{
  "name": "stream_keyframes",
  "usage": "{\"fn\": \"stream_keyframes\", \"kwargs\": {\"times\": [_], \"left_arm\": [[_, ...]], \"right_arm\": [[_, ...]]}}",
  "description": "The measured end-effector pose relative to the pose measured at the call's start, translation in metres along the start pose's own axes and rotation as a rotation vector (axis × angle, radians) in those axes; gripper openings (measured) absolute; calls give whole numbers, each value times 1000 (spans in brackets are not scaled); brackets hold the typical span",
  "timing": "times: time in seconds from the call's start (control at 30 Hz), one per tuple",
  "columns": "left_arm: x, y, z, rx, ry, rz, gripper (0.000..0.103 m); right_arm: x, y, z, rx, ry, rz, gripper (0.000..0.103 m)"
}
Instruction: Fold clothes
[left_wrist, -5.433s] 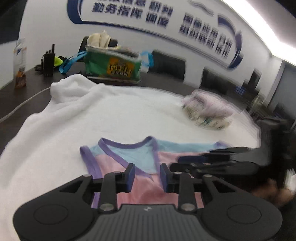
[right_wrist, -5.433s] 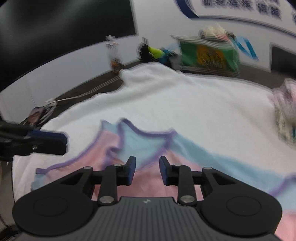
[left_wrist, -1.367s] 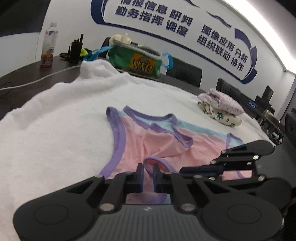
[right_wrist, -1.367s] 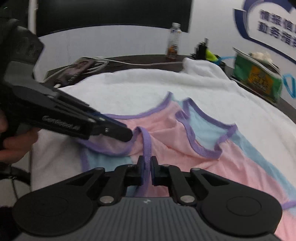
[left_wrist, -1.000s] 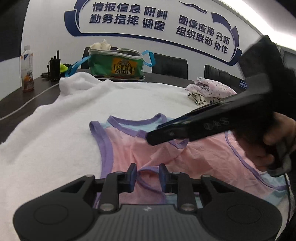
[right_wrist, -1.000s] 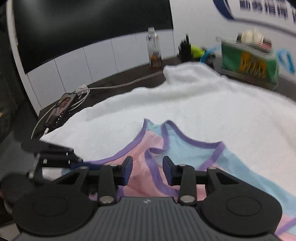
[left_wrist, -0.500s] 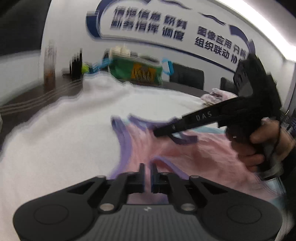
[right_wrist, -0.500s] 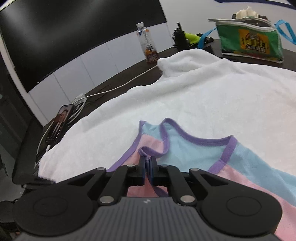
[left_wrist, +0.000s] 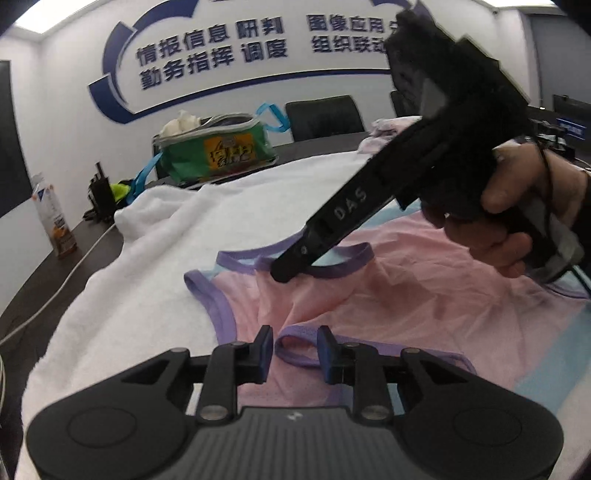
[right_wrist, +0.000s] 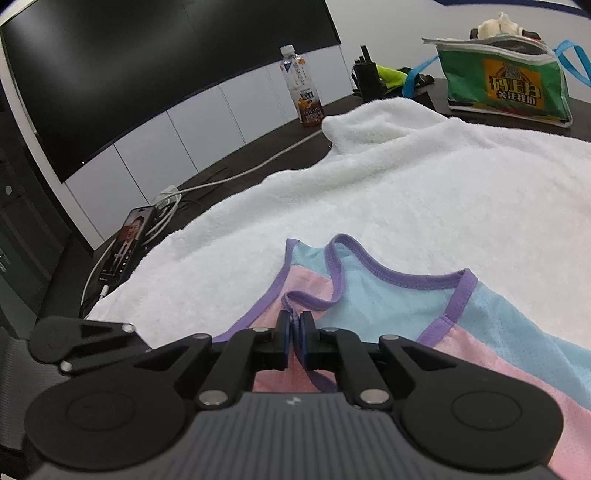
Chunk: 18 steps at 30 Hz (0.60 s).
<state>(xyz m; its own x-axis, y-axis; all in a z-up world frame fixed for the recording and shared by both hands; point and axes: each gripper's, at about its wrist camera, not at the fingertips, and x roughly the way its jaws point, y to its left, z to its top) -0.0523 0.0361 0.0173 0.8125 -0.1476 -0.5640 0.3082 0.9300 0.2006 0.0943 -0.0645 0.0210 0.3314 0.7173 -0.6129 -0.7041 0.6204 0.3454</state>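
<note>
A pink and light-blue tank top (left_wrist: 388, 295) with purple trim lies on a white towel (left_wrist: 147, 288). My left gripper (left_wrist: 294, 345) hovers at its near edge. Its jaws are opening, and a loop of purple trim (left_wrist: 295, 341) lies loose between the fingers. A hand (left_wrist: 517, 206) holds my right gripper (left_wrist: 286, 271), whose tip reaches down to the neckline. In the right wrist view my right gripper (right_wrist: 295, 326) is shut on a purple strap (right_wrist: 314, 301) of the tank top (right_wrist: 388, 295), which is bunched up at the pads.
A green bag (right_wrist: 506, 85), a drink bottle (right_wrist: 304, 92) and a black radio (right_wrist: 367, 77) stand on the dark table beyond the towel (right_wrist: 406, 192). A phone (right_wrist: 125, 243) with white cables lies at the left. Black chairs (left_wrist: 325, 116) line the far wall.
My left jaws, shut half a second ago, have parted around the purple loop, and the left view has rolled. My right gripper closed on the strap within the last second and keeps hold.
</note>
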Motion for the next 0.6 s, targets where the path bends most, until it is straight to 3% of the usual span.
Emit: {"fn": "stream_keyframes", "kwargs": {"times": [0.2, 0.4, 0.57, 0.6], "left_arm": [[9, -9, 0, 187, 17, 44, 25], [19, -14, 1, 223, 33, 33, 25], [19, -9, 2, 187, 44, 15, 2], [19, -6, 3, 163, 43, 24, 1]], "right_arm": [[-1, 3, -1, -14, 0, 5, 6], [0, 1, -2, -10, 2, 6, 6], [-2, 0, -2, -6, 1, 17, 6], [-3, 0, -2, -6, 0, 24, 6]]}}
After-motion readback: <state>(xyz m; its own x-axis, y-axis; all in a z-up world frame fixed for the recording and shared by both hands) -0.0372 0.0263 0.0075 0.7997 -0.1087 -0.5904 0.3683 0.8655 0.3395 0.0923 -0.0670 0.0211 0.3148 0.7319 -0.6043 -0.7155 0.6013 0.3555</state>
